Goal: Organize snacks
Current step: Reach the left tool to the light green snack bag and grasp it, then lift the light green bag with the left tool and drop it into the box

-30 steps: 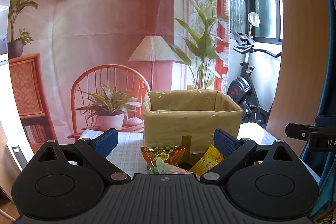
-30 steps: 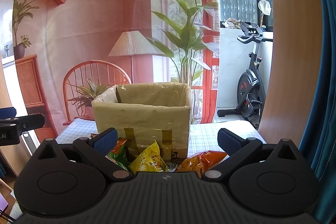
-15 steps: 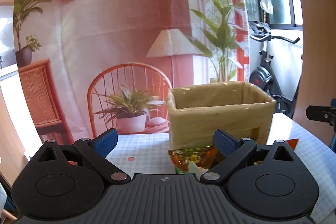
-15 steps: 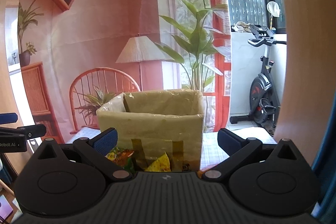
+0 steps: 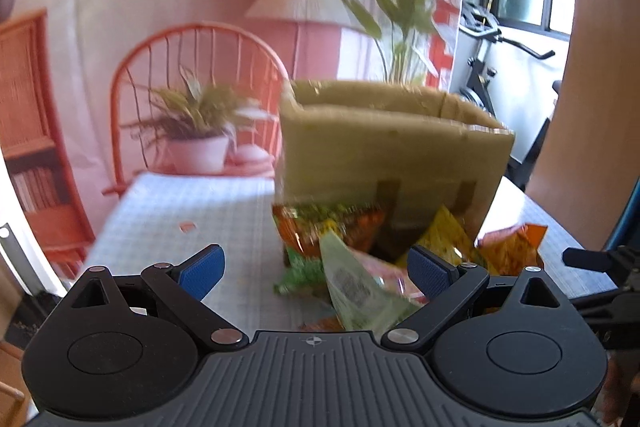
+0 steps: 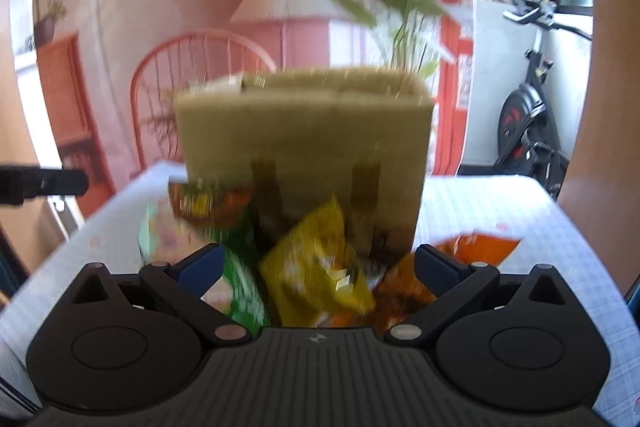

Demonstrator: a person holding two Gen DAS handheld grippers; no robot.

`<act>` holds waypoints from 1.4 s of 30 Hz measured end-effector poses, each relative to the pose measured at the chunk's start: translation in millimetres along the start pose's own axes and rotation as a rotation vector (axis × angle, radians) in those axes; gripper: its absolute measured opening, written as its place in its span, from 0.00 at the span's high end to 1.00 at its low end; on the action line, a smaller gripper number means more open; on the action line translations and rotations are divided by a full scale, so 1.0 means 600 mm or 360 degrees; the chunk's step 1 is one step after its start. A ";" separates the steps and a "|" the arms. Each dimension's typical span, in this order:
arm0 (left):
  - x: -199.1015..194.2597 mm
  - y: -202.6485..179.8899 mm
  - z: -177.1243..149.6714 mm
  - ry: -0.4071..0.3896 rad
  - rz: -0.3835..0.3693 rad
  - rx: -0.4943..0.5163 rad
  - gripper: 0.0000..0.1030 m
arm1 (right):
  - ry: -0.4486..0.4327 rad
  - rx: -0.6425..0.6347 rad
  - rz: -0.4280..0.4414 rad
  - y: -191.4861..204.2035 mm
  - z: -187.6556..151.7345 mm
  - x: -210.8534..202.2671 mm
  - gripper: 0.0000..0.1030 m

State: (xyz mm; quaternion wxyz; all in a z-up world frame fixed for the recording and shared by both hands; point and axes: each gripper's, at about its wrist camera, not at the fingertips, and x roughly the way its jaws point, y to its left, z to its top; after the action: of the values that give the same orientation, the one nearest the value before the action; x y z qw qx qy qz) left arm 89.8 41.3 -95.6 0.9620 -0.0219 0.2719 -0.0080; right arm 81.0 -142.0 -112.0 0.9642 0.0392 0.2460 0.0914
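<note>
A tan cardboard box (image 5: 384,155) (image 6: 304,143) stands open-topped on the checked tablecloth. Several snack packets lie heaped at its near side. In the left wrist view I see an orange-green packet (image 5: 324,227), a pale green packet (image 5: 356,287), a yellow packet (image 5: 448,239) and an orange packet (image 5: 508,251). My left gripper (image 5: 316,271) is open above the pale green packet. In the right wrist view the yellow packet (image 6: 316,267) lies between the fingers of my open right gripper (image 6: 318,263), with a green packet (image 6: 240,279) to its left and an orange packet (image 6: 464,251) to its right.
The checked table (image 5: 180,211) has bare cloth left of the packets. A printed backdrop hangs behind the box. An exercise bike (image 6: 528,123) stands at the right. The other gripper's tip (image 5: 592,259) shows at the right edge, and likewise (image 6: 40,183) at the left edge.
Both grippers have tilted down and moved closer to the packets, which now fill more of each view. Both stay open. The frames are blurred by the motion.
</note>
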 end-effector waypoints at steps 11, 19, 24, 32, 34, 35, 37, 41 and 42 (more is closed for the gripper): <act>0.055 -0.009 -0.025 0.0119 -0.0110 -0.0099 0.06 | 0.0084 -0.0277 0.0112 0.047 -0.067 0.046 0.03; 0.074 -0.023 -0.037 0.0158 -0.0251 -0.0201 0.11 | 0.0113 -0.0421 0.0266 0.085 -0.090 0.088 0.08; 0.093 -0.031 -0.045 0.0233 -0.0319 -0.0199 0.21 | 0.0182 -0.0367 0.0352 0.087 -0.101 0.124 0.18; 0.097 -0.031 -0.046 0.0224 -0.0404 -0.0186 0.46 | 0.0203 -0.0265 0.0409 0.078 -0.110 0.146 0.28; 0.095 -0.034 -0.044 0.0214 -0.0394 -0.0156 0.48 | 0.0196 -0.0213 0.0420 0.067 -0.108 0.145 0.36; 0.095 -0.035 -0.043 0.0212 -0.0393 -0.0153 0.48 | 0.0194 -0.0185 0.0430 0.063 -0.107 0.141 0.40; 0.095 -0.034 -0.043 0.0211 -0.0397 -0.0157 0.48 | 0.0195 -0.0115 0.0462 0.051 -0.104 0.141 0.45; 0.089 -0.035 -0.035 0.0211 -0.0395 -0.0154 0.49 | 0.0186 -0.0059 0.0491 0.042 -0.098 0.140 0.49; 0.086 -0.034 -0.033 0.0206 -0.0396 -0.0155 0.49 | 0.0182 -0.0053 0.0497 0.042 -0.095 0.141 0.49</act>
State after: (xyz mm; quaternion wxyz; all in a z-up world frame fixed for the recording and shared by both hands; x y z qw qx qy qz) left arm 123.6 18.7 -138.6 0.9319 -0.1017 0.3285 -0.1154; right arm 122.3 -99.3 -198.4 0.9232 0.0558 0.2899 0.2461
